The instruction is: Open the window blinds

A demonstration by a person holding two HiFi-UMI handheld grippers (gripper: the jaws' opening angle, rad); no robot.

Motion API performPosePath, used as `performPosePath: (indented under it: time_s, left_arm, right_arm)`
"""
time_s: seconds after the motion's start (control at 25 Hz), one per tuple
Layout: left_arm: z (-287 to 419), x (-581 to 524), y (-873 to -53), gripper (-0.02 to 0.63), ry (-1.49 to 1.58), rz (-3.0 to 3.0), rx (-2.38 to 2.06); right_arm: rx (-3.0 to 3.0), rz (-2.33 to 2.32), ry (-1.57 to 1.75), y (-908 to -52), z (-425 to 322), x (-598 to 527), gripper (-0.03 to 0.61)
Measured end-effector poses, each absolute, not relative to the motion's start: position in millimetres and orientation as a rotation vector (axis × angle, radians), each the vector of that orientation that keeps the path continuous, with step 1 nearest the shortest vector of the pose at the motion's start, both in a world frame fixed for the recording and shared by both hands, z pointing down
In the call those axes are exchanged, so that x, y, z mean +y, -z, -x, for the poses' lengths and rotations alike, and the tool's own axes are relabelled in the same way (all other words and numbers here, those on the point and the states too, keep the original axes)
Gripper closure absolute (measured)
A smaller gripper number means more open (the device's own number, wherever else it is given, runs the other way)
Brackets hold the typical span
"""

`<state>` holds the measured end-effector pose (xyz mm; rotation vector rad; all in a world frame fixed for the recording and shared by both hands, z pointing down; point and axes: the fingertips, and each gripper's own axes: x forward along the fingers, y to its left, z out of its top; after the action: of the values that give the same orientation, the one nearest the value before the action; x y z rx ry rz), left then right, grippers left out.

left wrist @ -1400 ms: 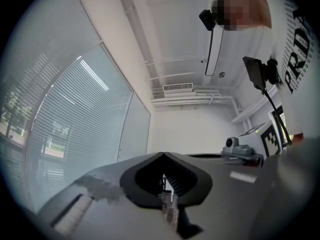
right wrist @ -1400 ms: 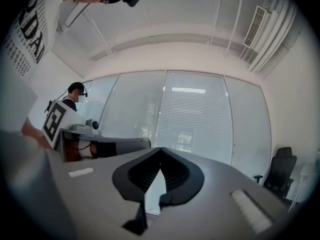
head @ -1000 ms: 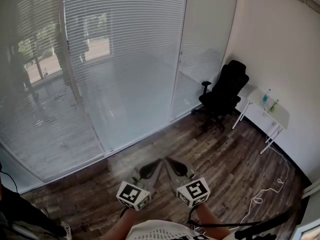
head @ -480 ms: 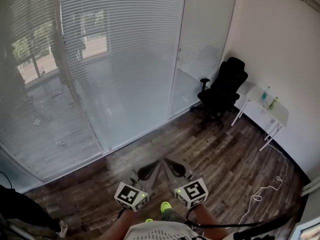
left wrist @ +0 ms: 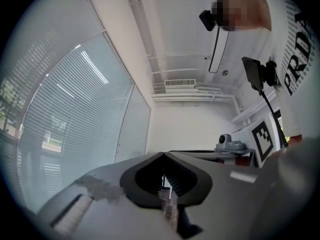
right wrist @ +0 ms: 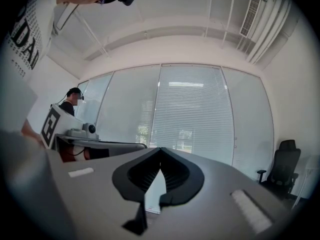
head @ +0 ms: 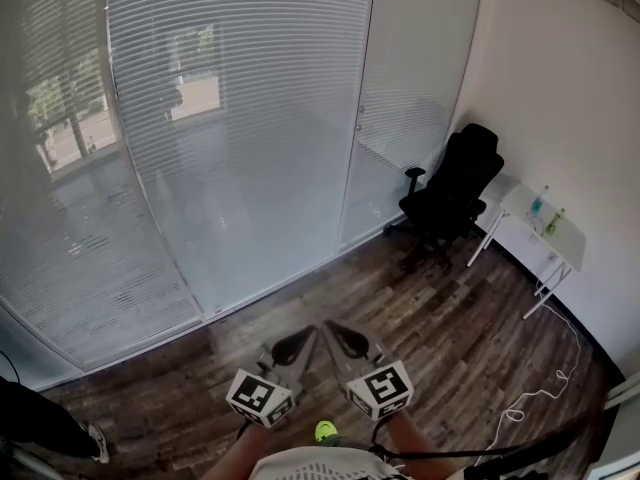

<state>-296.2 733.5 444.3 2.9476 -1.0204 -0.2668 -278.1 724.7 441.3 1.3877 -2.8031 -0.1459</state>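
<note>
Blinds: the window blinds [head: 240, 118] hang at your 12 o'clock, filling the glass wall from 10 to 1. Their slats are lowered and not yet opened.
Left gripper: your left gripper [head: 308, 334] has its jaws closed tip to tip, with nothing between them.
Right gripper: your right gripper [head: 333, 329] is closed the same way and is empty. It is close beside the left one and points at the glass.
Just changed: both grippers sit a little lower in the head view than a second ago. A green shoe [head: 326, 431] now shows under them, and the glass wall looks a little nearer.
Meaning: you are probably mid-step toward the blinds. You are not yet within reach, and nothing has been touched.
Control: a small fitting [head: 358, 126] sits on the frame post at 1 o'clock. I cannot tell whether it works the slats.
Clear of: the office chair [head: 455, 183] at 2 o'clock is well apart from your line.
</note>
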Motion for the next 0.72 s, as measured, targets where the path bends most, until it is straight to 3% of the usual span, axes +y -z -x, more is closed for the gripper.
performPosePath:
  time_s: [0.72]
  left_arm:
    - [184,627,-444,0.621,0.228,-2.971,-1.078]
  right_arm:
    - [-2.823,-1.352,0.121,-446,171,619,0.569]
